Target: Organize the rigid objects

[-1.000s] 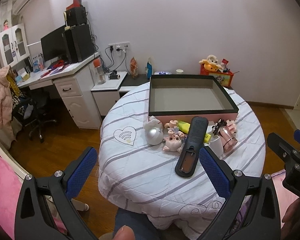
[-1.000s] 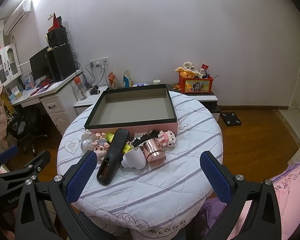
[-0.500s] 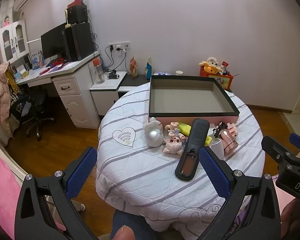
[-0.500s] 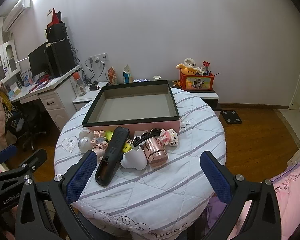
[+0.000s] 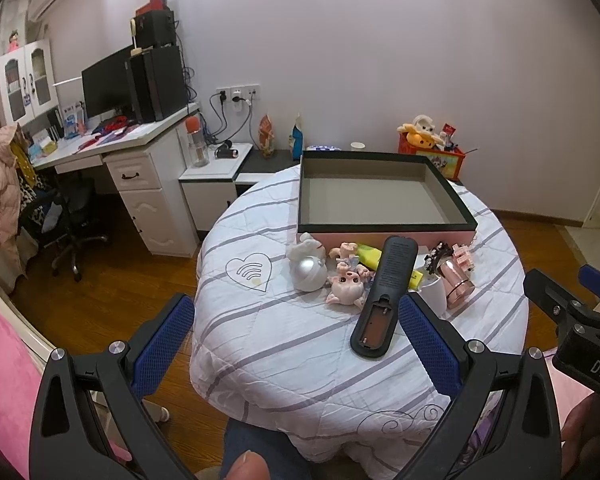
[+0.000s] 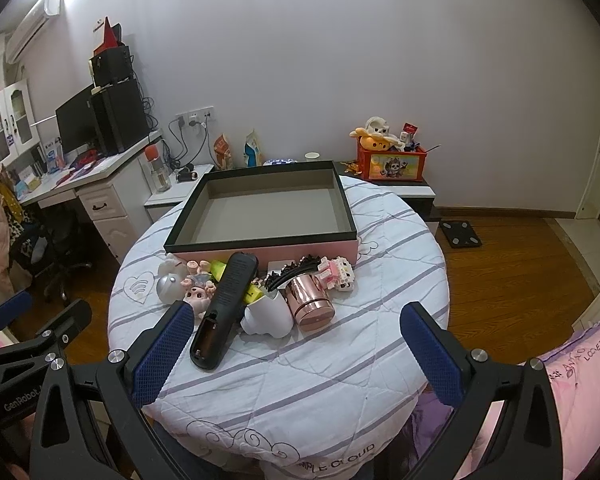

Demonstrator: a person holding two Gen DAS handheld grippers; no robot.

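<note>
A shallow pink box [image 5: 384, 237] [image 6: 268, 250] with a black rim sits empty at the back of the round table [image 5: 284, 344] [image 6: 320, 368]. In front of it lies a cluster: a black remote [image 5: 384, 296] [image 6: 225, 312] with its battery bay open, a silver ball toy [image 5: 307, 274] [image 6: 169, 289], a pink pig figure [image 5: 346, 283] [image 6: 196, 294], a white cup [image 6: 269, 314], a rose-gold tumbler [image 5: 456, 284] [image 6: 310, 300], a black hair clip [image 6: 290, 274] and a pink block toy [image 6: 336, 274]. My left gripper [image 5: 296, 340] and right gripper [image 6: 296, 344] both hang open in front of the table's near edge, holding nothing.
A white desk [image 5: 140, 148] with monitor and computer tower stands at the left, an office chair [image 5: 66, 216] beside it. A low cabinet [image 6: 400, 190] with an orange toy bin [image 6: 392, 162] is behind the table. Wooden floor lies right; pink bedding [image 6: 580, 384] is at the near right.
Both grippers have drifted back and slightly up from the table, so it looks a little smaller and lower. Both stay open; nothing on the table has moved.
</note>
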